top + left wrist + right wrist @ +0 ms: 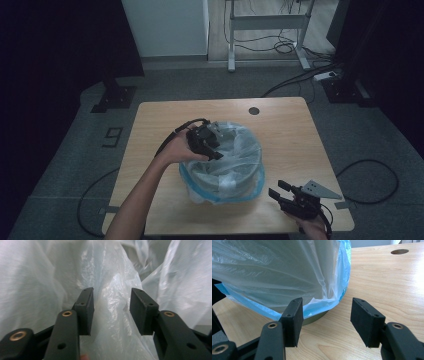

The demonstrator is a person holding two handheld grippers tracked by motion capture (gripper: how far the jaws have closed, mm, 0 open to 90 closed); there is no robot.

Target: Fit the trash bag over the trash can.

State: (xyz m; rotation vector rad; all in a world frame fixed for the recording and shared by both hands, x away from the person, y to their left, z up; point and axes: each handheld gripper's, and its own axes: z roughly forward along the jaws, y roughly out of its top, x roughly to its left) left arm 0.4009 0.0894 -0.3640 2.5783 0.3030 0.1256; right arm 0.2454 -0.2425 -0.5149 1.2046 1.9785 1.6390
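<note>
A round grey bin (pixel 210 181) stands mid-table, lined with a clear plastic bag (pixel 239 150) whose blue hem (pixel 250 192) is folded over the rim. My left gripper (pixel 216 150) reaches down into the bin's mouth from the left. In the left gripper view its jaws (pixel 112 298) stand apart, with a raised fold of the bag (pixel 112 285) between them and not pressed. My right gripper (pixel 277 189) rests near the table's front right corner, open and holding nothing. In the right gripper view it (pixel 325 307) faces the bag (pixel 274 272) and the bin's base (pixel 314 318).
The wooden table (pixel 290 130) has a cable hole (pixel 254 110) at its back edge, also in the right gripper view (pixel 399 251). Cables (pixel 370 175) lie on the floor to the right. A white desk frame (pixel 267 22) stands behind.
</note>
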